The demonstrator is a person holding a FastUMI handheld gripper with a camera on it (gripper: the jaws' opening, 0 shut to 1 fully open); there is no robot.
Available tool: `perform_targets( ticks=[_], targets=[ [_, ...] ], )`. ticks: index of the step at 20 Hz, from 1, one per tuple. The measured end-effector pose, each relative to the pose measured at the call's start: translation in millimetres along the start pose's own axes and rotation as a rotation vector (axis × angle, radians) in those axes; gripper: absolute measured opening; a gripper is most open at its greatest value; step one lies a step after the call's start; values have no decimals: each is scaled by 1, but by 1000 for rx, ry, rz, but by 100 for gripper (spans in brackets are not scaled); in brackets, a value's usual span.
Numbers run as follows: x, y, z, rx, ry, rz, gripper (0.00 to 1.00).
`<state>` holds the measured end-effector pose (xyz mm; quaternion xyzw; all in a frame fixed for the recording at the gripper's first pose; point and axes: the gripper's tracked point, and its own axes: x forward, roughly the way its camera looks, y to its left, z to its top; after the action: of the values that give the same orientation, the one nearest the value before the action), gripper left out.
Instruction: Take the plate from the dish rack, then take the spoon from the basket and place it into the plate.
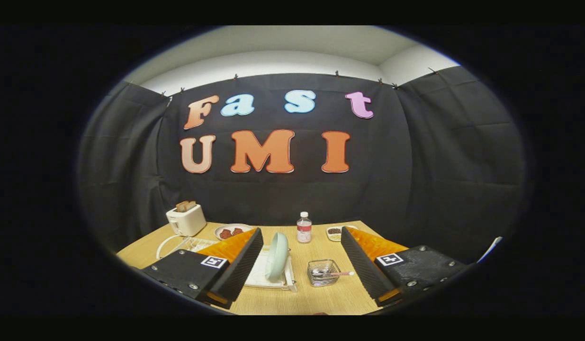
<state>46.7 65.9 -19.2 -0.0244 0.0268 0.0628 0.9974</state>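
Plate (277, 256) upright on edge in dish rack (268, 279), slotted for drying, just left of spoon basket (322, 273); gripper (301, 265) spread wide, holding nothing, approaching.

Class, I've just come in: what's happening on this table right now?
A person's handheld gripper hovers above the wooden table, fingers open and holding nothing. Between them a pale green plate stands upright in the white dish rack. Beside it a spoon lies in a small clear basket. Neither has been picked up yet.
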Motion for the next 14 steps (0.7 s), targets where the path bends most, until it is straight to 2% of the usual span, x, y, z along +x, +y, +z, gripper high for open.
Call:
perform_targets(
  ticks=[7,14],
  targets=[
    [14,5,-12,-7,41,-12,99],
    [42,40,-35,-33,117,46,99]
  ],
)
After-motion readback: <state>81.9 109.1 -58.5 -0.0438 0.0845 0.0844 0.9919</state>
